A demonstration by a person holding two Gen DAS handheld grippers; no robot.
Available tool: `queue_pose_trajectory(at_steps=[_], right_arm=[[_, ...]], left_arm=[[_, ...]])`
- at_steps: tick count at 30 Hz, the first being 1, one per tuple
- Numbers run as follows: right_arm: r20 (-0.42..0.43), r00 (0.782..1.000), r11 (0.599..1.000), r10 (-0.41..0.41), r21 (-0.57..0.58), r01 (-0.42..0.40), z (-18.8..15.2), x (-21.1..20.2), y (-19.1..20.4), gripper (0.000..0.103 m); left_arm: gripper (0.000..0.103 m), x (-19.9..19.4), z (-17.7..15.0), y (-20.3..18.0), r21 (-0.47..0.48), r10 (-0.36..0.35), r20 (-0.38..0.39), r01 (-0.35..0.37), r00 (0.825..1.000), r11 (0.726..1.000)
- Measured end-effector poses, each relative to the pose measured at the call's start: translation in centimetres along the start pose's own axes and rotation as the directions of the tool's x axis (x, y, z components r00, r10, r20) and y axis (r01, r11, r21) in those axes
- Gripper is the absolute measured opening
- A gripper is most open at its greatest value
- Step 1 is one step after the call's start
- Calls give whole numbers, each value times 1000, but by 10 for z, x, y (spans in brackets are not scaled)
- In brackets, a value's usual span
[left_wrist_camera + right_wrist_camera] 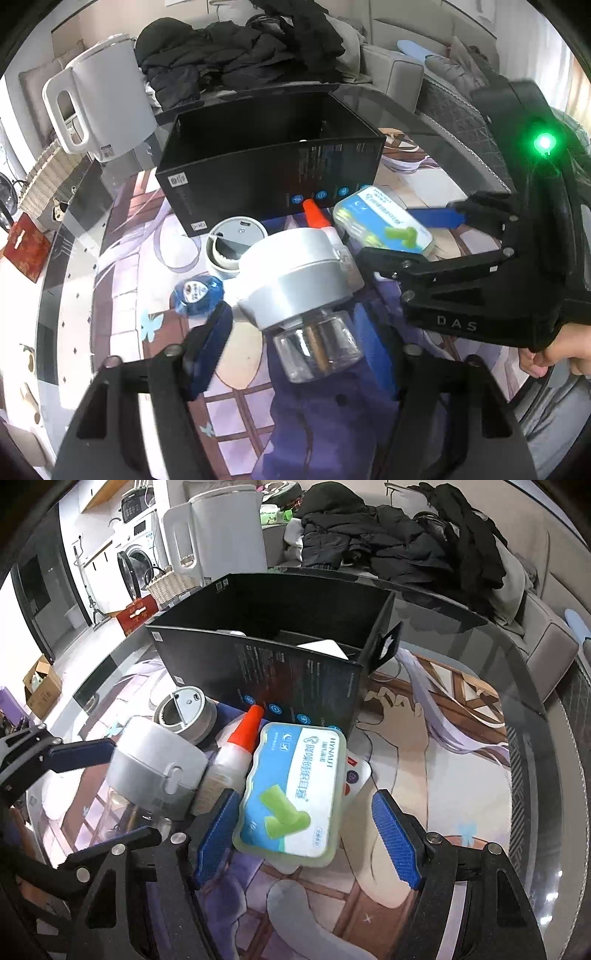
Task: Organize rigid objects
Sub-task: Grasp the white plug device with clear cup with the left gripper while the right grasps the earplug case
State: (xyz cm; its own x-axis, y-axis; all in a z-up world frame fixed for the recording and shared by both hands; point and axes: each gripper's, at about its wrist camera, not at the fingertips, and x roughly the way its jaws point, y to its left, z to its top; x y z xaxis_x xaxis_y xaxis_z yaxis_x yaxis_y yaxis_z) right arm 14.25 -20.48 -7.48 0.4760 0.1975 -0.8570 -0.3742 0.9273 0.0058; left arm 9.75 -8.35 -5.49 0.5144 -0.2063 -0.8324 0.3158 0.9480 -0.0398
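Observation:
A silver-capped device on a clear bottle (295, 280) lies tilted between the open fingers of my left gripper (303, 343); the right finger is hidden behind it. It also shows in the right wrist view (159, 771). My right gripper (306, 834) is open around a blue-and-white earplug case (295, 790), pads apart from it. The case also shows in the left wrist view (384, 221). A glue bottle with an orange tip (240, 742) lies between them. An open black box (269, 162) stands behind.
A round grey lid (232, 240) and a blue wrapped item (197, 291) lie left of the device. A white kettle (99, 99) stands at the back left. A white remote (354, 775) lies under the case. Dark clothes are piled on a sofa behind the glass table.

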Motion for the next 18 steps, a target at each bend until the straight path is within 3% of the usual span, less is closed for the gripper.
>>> queue_pose_trajectory(at_steps=[1,2,3,6,18], right_arm=[[-6,1000,1000,7,-1,-7,-1,1,0,58],[-13,1000,1000,14,4,-14,-3,1,0,57],[-15,1000,1000,16,10,-16,-5,1,1,57],[-19,999,1000,27,8,-27,-8,-1,0,56],[-33,997,998,63,-6,-64,-17,-14,7,56]], left_arm=[[60,-1,-1,1,-1,1,1,-1,1000,1000],[58,-3,-1,3,-3,-3,6,3,1000,1000],[52,-5,-2,5,-3,-11,13,11,1000,1000],[50,-8,-4,5,12,2,12,-2,1000,1000],[51,-11,-21,10,-2,-23,-45,22,999,1000]])
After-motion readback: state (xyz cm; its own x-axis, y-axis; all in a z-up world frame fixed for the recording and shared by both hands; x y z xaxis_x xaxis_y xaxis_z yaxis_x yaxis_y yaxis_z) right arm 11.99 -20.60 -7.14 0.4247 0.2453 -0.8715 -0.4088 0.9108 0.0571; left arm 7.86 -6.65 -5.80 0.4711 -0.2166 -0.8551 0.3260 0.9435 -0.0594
